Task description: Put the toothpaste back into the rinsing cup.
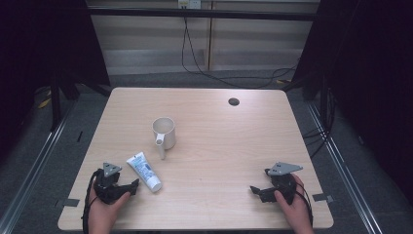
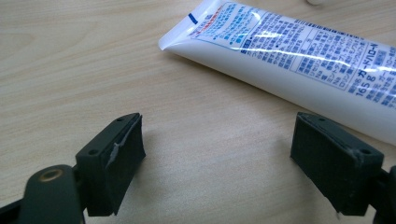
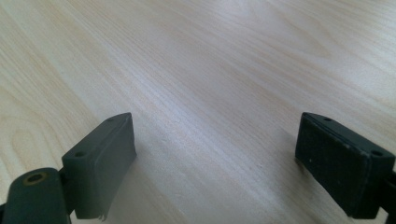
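Two black fingers of the left gripper stand wide apart with nothing between them, hovering low over the wooden counter. One white tube with blue print lies flat on the counter just beyond them, its crimped end nearest and its body running off past the right-hand finger, near it but apart. In the high view the tube lies just beside the left gripper, cap end toward the near edge, and a hand grasps that gripper from behind. One white mug stands upright a little beyond the tube, its handle turned toward the tube. The right gripper, held in the other hand, sits well apart from the tube on the counter's far side; its two fingers are likewise spread wide over bare wood, holding nothing. One small dark round hole marks the counter well beyond the mug.
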A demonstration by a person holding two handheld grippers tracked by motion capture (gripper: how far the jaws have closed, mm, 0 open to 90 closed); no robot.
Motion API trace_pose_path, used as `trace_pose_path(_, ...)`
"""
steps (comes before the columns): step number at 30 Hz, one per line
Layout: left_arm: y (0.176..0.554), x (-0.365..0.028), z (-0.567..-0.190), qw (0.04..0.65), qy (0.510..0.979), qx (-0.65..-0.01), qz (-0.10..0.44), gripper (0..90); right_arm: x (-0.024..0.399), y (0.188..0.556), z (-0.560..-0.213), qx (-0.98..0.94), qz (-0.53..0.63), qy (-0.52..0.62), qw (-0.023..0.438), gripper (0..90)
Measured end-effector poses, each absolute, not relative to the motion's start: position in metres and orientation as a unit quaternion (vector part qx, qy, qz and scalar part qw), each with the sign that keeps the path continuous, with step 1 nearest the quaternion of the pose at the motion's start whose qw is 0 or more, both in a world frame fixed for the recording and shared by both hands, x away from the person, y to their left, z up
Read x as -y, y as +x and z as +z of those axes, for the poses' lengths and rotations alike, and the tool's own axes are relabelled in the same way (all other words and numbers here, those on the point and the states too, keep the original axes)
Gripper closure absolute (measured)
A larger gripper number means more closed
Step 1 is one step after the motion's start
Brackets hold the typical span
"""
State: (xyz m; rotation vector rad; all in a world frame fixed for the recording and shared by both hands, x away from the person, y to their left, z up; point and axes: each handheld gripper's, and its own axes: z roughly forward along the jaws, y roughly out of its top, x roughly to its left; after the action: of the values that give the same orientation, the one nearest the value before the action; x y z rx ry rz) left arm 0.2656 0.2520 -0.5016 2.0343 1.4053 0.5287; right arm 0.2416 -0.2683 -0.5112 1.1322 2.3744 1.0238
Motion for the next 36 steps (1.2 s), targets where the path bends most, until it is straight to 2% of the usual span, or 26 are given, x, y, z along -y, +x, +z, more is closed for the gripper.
trace_pose_path(13,0.275,-0.25,-0.494,0.276,0.78,-0.536,0.166,17.4,0.268,0.242,-0.511,-0.831,0.358,0.396,0.159,11.8)
trace_pose_path(15,0.278,-0.25,-0.49,0.28,0.779,-0.539,0.152,20.7,0.268,0.242,-0.511,-0.83,0.358,0.396,0.159,11.8)
trace_pose_path(18,0.282,-0.25,-0.482,0.276,0.782,-0.538,0.153,21.0,0.268,0.242,-0.511,-0.83,0.358,0.396,0.159,11.8)
trace_pose_path(36,0.313,-0.231,-0.452,0.293,0.744,-0.595,0.082,25.4,0.268,0.242,-0.511,-0.831,0.358,0.396,0.159,11.8)
